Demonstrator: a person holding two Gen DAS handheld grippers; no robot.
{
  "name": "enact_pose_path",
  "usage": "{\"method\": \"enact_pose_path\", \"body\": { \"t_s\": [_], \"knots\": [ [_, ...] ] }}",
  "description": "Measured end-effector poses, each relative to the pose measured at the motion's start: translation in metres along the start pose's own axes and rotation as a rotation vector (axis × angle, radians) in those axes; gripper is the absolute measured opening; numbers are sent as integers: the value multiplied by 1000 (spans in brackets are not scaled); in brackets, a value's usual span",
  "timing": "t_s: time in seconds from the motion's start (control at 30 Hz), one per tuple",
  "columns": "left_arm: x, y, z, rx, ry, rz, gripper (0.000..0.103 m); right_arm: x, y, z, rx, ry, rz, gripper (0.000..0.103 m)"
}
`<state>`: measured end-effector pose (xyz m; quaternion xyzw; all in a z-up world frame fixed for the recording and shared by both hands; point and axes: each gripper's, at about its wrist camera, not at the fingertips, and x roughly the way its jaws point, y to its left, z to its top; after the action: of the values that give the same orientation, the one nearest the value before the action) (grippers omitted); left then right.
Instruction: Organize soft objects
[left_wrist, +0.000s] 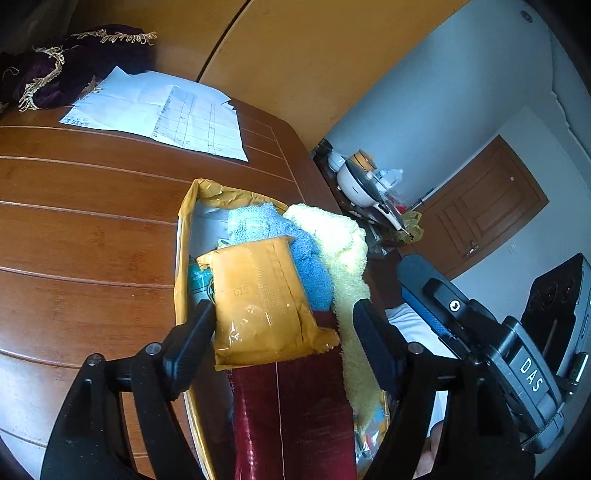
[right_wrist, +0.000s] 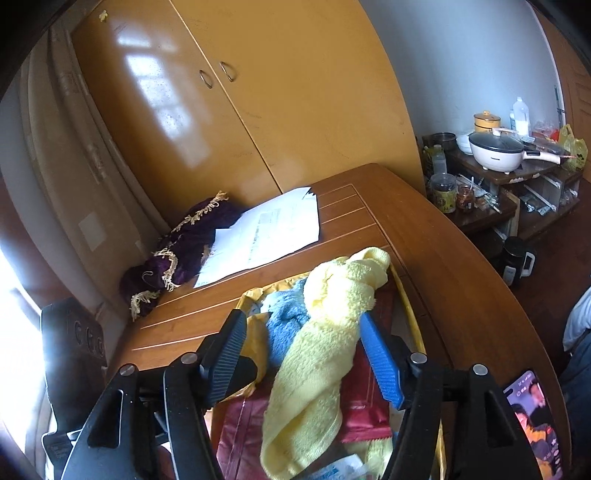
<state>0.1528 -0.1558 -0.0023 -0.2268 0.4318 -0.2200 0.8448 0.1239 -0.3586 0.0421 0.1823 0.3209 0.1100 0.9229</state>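
Both grippers hang open over a yellow-lined box (left_wrist: 183, 236) on the wooden table (left_wrist: 85, 229): the left gripper (left_wrist: 284, 328) straddles an orange packet (left_wrist: 262, 302), the right gripper (right_wrist: 303, 349) a yellow towel (right_wrist: 317, 354); centring each bundle before closing looks wise

We are counting one fluffy yellow towel (right_wrist: 325, 332), one blue terry towel (left_wrist: 295, 251), one orange foil packet (left_wrist: 258, 302), one dark red packet (left_wrist: 291, 413), two black grippers.
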Motion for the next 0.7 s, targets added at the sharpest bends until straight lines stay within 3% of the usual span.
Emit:
{"method": "enact_pose_path", "body": {
  "t_s": [0.13,0.23,0.37,0.7],
  "knots": [
    [-7,4,-10,-20,69,-96,78,-9,-4,-7,34,35,92,67],
    [-21,7,-19,-30,69,-165,78,-12,-6,-14,57,60,139,67],
    [-43,7,-26,5,-19,-143,83,-9,0,-21,61,75,139,67],
    [-54,15,-31,-6,-43,-182,84,2,9,-29,78,112,139,67]
  ]
}}
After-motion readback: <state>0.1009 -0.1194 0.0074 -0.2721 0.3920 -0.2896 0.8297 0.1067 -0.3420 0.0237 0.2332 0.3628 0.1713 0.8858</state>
